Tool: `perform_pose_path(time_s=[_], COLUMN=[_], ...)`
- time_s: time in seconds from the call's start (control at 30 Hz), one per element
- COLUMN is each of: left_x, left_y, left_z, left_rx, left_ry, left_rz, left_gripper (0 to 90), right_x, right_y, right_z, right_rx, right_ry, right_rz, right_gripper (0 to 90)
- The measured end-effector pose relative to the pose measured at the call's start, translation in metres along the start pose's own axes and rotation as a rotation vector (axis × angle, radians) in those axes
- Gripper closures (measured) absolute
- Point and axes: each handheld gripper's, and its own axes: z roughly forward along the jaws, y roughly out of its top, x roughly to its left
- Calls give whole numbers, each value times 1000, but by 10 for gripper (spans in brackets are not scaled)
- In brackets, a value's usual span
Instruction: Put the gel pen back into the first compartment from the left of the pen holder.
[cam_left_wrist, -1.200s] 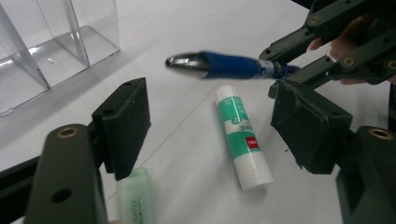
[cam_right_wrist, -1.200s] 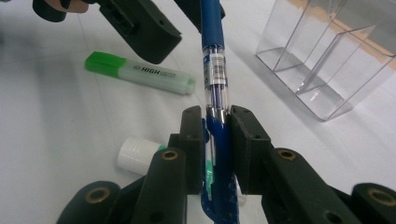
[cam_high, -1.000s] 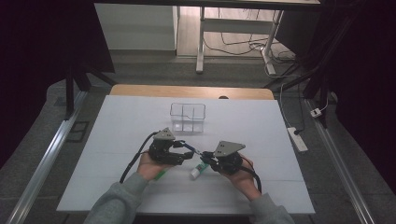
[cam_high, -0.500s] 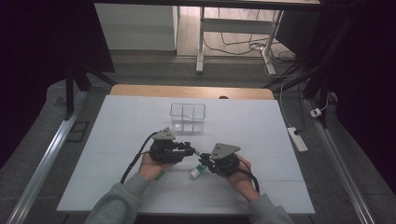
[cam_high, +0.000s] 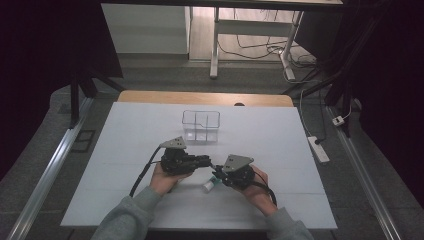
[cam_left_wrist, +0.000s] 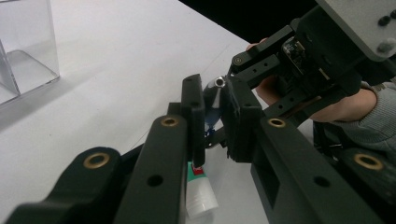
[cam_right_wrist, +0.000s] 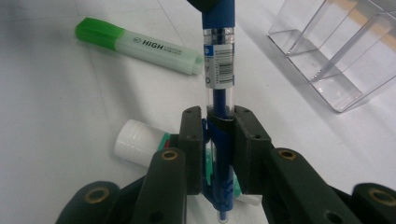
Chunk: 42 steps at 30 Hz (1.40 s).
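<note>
The pen (cam_right_wrist: 218, 70), blue with a clear barrel, is held off the table between the two grippers. The right gripper (cam_right_wrist: 218, 126) has its jaws closed narrow on the barrel, and in the left gripper view the left gripper (cam_left_wrist: 212, 116) pinches the other end, the metal tip (cam_left_wrist: 218, 83) poking out above its jaws. In the high view the pen (cam_high: 214, 166) bridges the left gripper (cam_high: 205, 161) and the right gripper (cam_high: 220, 175), which meet near the table's middle. Since a second ago both hands have lifted and drawn slightly toward the box (cam_high: 201, 125), and the left gripper has turned to face the right one. Beneath them a white tube (cam_high: 209, 185) lies on the table (cam_high: 125, 130); a green highlighter (cam_right_wrist: 137, 45) lies beyond it in the right gripper view. The clear box stands well apart, farther back.
</note>
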Motion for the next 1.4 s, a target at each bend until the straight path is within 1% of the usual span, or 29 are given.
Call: perform_pose_path(time_s=[0.13,0.23,0.3,0.33,0.37,0.47,0.53,0.67,0.7,0.83,1.0,1.07,1.13,1.33,1.4], left_x=[-2,-4,-5,-5,-5,-4,-3,0,0,4,6,6,7,8,8], left_y=[1,2,2,3,3,4,4,5,5,6,7,8,8,9,9], left_z=[-1,-2,-3,-4,-5,-10,-13,-19,-21,-28,-37,-41,-44,-53,-55], left_rx=[-3,-6,-10,-12,-12,-19,-24,-33,-34,-50,-76,-84,-92,-113,-117], left_ry=[3,7,17,29,35,48,64,85,88,103,119,123,128,144,146], left_rz=[19,27,36,43,45,50,55,59,56,49,43,40,41,37,34], left_gripper=[786,786,787,787,787,786,786,786,786,786,786,786,786,786,786], right_x=[0,-1,-2,-2,-3,-4,-7,-12,-14,-20,-29,-31,-34,-38,-37], right_y=[0,0,0,0,-1,-2,-3,-8,-10,-20,-38,-44,-49,-66,-72], right_z=[-1,-2,-4,-4,-5,-7,-10,-18,-21,-35,-55,-62,-68,-82,-86], right_rx=[-7,-18,-25,-24,-30,-34,-46,-56,-59,-53,-48,-44,-53,-38,-42], right_ry=[7,11,17,17,18,11,10,-1,0,-33,-59,-78,-83,-115,-128], right_rz=[3,16,25,25,36,50,67,124,137,174,229,247,266,306,308], right_gripper=[740,729,704,682,652,625,602,553,547,531,497,484,476,455,440])
